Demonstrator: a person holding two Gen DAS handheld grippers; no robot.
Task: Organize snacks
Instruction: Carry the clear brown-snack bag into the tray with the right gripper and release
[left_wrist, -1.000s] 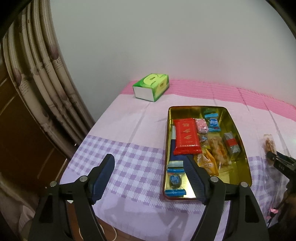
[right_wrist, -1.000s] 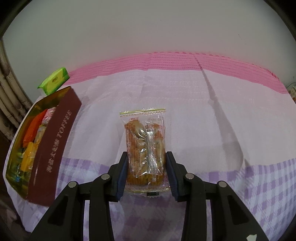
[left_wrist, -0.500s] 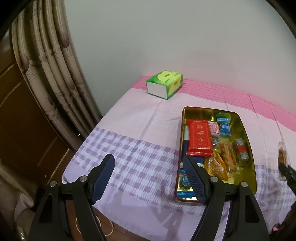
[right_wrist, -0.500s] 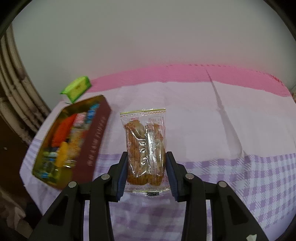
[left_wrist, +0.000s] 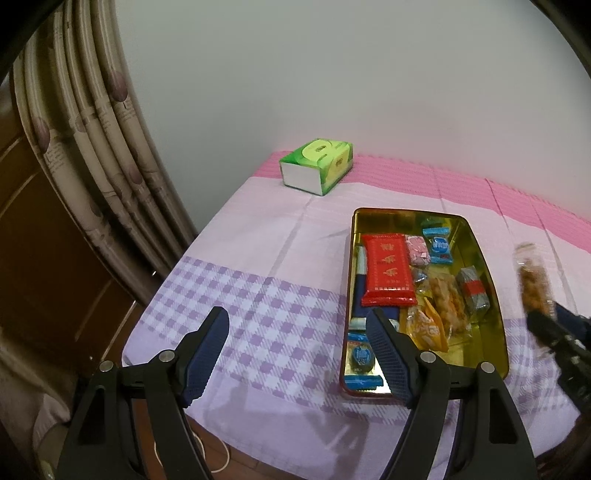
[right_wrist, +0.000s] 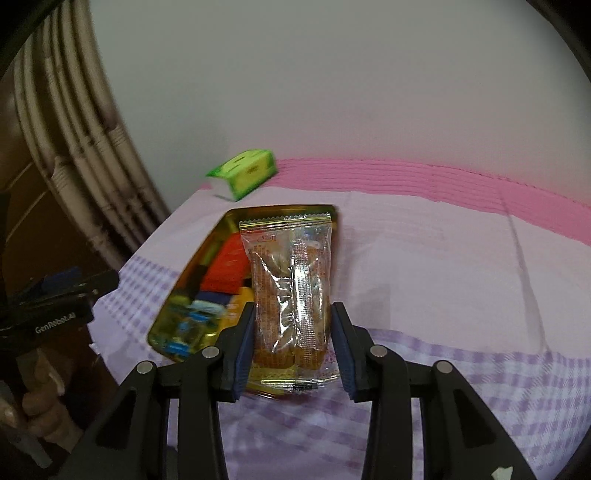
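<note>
The right gripper (right_wrist: 293, 341) is clamping a clear snack packet (right_wrist: 290, 291) of orange-brown crackers between its blue pads (right_wrist: 245, 347), jaws narrowed onto the packet's lower half; the packet is standing upright, hanging above the near right edge of the gold tin (right_wrist: 184, 280). The left gripper (left_wrist: 295, 354) is hovering with jaws spread wide and gripping nothing, over the checked tablecloth (left_wrist: 280, 306) at the tin's near left corner. The gold tin (left_wrist: 484, 266) is holding a red packet (left_wrist: 386, 273), blue-wrapped sweets (left_wrist: 439, 247) and other wrapped snacks (several too small to identify). A green tissue box (left_wrist: 317, 164) is sitting far left, by the wall.
</note>
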